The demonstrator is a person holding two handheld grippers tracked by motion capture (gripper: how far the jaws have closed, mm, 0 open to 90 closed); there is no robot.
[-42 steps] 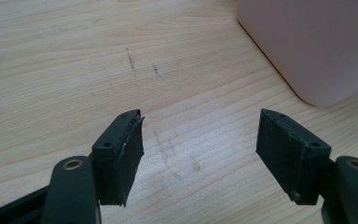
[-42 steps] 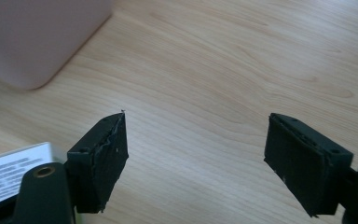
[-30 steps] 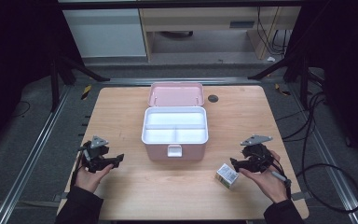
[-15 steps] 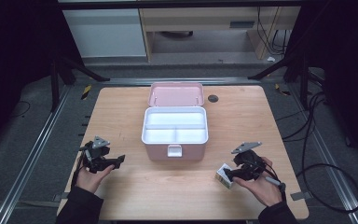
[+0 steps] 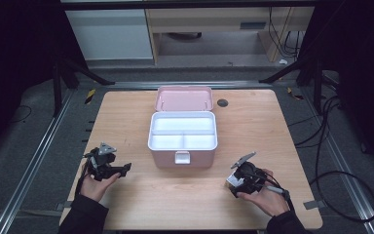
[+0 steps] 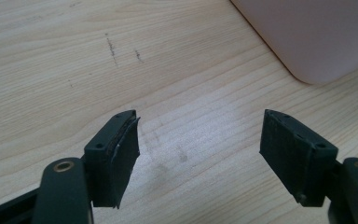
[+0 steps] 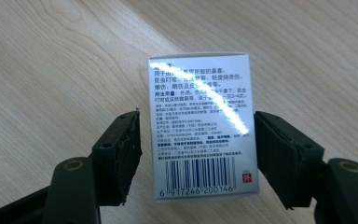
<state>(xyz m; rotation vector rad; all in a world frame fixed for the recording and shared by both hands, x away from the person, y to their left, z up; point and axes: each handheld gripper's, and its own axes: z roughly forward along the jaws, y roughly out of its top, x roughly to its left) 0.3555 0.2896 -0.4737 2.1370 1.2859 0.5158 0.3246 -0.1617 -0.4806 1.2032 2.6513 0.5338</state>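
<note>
Pale wood grain covers the table in the high view, a rectangular top with rounded corners. At its middle sits a pink plastic box with smooth rounded edges, its lid swung back, its white tray split into one long compartment and two smaller ones, and a small latch on the front wall. A dark round disc lies near the lid's right. The left gripper rests in a hand at the front left, well apart from the box. The right gripper sits at the front right around a small white carton.

Seen from the left gripper view, the two black jaws stand wide apart with nothing between them, their pads matte and slightly frayed at the edges, above scuffed wood; a smooth pink rounded corner of the box fills the upper right.

From the right gripper view, the carton lies flat between the jaws, glossy white card with dense printed text, a barcode and a glare streak. The pads flank both sides closely; whether they press it, I cannot tell.
</note>
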